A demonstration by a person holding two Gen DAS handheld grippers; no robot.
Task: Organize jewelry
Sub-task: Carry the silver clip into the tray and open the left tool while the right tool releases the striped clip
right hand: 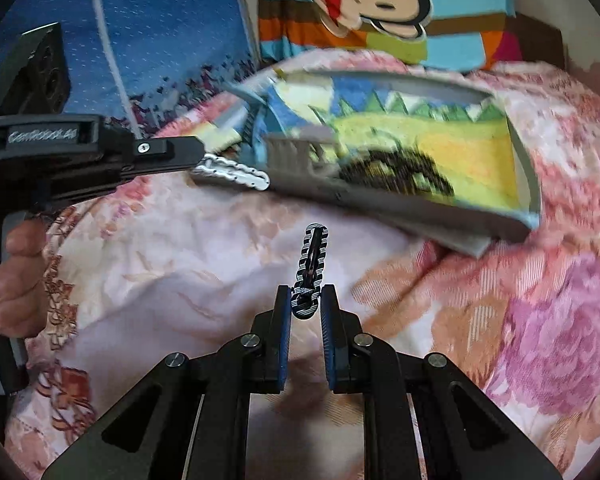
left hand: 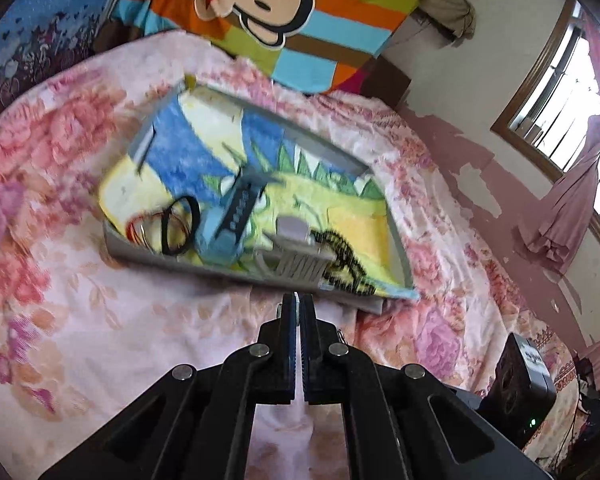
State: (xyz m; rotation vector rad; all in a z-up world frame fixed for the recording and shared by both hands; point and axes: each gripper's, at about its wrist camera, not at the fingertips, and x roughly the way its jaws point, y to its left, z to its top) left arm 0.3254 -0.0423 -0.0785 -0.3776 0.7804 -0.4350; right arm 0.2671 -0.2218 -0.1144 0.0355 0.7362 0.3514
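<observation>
R claw (right hand: 305, 305) grips striped clip (right hand: 313, 258), L claw (left hand: 299, 308) prob. clamping silver clip (right hand: 236, 173)

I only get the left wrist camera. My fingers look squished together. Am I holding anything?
Observer: Yes. The right wrist view shows the left gripper pinching a silver wavy hair clip that sticks out toward the tray.
Operator: What is my other gripper doing?
Observer: The right gripper grips a black-and-white striped clip by one end, and the clip points toward the tray.
Operator: Is that one over the tray?
Observer: No, it hangs over the floral blanket, short of the tray's near wall.
</observation>
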